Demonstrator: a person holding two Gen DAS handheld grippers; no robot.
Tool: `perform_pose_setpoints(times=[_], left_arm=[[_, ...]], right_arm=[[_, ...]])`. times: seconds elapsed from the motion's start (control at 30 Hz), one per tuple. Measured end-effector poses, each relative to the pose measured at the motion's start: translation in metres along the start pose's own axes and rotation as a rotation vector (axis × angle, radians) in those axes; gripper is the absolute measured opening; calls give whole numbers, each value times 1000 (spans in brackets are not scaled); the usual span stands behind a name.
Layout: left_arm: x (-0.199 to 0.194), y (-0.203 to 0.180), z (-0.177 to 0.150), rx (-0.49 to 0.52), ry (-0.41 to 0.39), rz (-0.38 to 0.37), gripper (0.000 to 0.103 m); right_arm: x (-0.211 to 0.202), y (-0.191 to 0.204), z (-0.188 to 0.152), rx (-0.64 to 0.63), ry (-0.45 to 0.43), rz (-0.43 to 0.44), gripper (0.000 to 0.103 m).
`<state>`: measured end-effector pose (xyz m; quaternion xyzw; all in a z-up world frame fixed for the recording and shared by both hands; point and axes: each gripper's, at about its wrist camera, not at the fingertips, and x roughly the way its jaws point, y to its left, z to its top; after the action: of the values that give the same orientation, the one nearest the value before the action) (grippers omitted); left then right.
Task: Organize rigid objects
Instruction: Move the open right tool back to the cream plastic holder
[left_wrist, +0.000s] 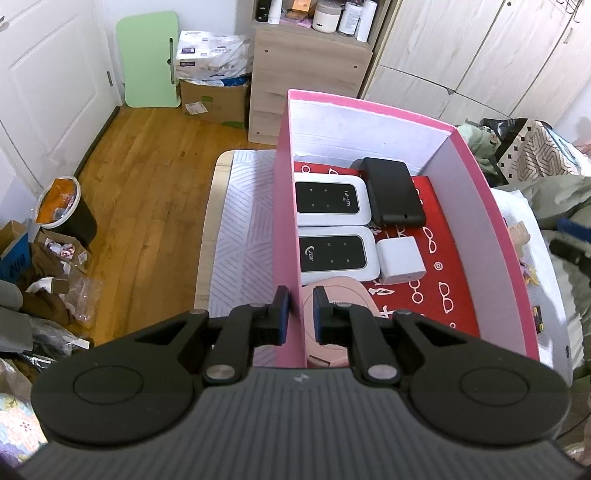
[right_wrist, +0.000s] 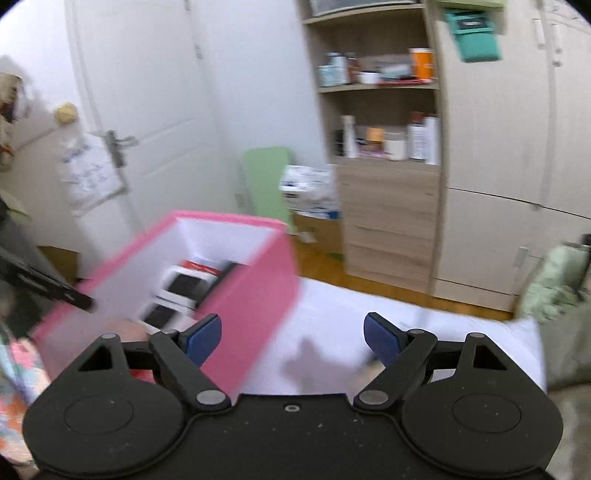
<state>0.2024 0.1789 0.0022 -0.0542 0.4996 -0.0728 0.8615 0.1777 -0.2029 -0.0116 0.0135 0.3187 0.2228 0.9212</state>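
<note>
Bed under pink box (left_wrist: 284, 206); my left tongs (left_wrist: 299, 310) pinch its near wall. Right tongs (right_wrist: 293, 339) open, empty, box to left. Inside: 2 routers (left_wrist: 330, 203), black case (left_wrist: 395, 192), white charger (left_wrist: 400, 260) already packed; likely near finished.

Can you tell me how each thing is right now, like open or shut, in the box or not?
Pink box: open on top, no lid.
Two white WiFi routers: lying flat inside the box, side by side.
Black device: flat inside, beside a router.
White charger cube: inside.
Pink round thing: inside, partly hidden.
Left tool: shut on the pink box's wall.
Right tool: open, holding nothing.
</note>
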Motion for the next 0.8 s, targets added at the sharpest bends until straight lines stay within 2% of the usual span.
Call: perform_pose_setpoints(times=[0.17, 0.4, 0.5, 0.6, 0.8], left_arm=[[-1, 1, -1, -16, -5, 0, 11], [0, 2, -1, -29, -3, -2, 11], [0, 2, -1, -36, -2, -2, 11], [0, 2, -2, -38, -3, -4, 11], [-1, 2, -1, -41, -2, -3, 11]], right_arm=[[-4, -9, -26, -25, 3, -86, 88], [17, -4, -39, -139, 23, -184, 85], [26, -1, -42, -199, 18, -237, 80], [37, 1, -42, -259, 45, -273, 70], [61, 6, -51, -331, 91, -339, 69]])
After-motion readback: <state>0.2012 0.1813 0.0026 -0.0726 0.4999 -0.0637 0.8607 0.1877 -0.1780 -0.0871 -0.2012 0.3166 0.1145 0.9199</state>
